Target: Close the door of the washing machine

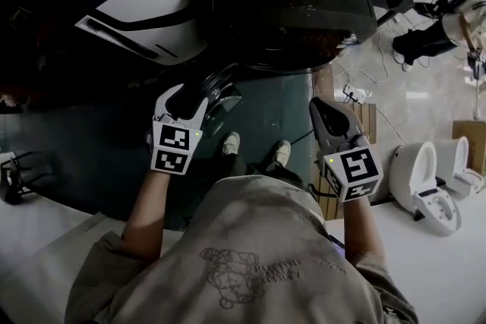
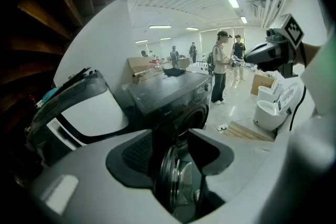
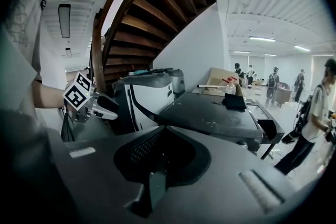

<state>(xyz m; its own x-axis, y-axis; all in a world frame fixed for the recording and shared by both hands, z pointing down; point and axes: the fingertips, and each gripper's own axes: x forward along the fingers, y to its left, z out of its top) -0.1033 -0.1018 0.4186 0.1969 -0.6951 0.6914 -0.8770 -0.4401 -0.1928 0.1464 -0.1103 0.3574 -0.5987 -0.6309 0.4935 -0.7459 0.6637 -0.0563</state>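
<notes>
Left gripper (image 2: 173,136): jaws are pinching the door's rim, probably gripping it to swing it shut.
Door (image 2: 176,181): standing open, edge-on between the left jaws.
Washing machine (image 2: 168,94): sitting just beyond the left jaws, its drum mouth gaping.
Right gripper (image 1: 325,106): jaws pressing together, carrying nothing, hovering clear of the door's swing.

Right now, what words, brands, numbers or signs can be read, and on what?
None readable.
Person's beige shirt: printed lettering, too blurred.
Left gripper, right gripper: cube markers are black-and-white square patterns, no words.
Dark front-loading washing machine: no legible brand.
</notes>
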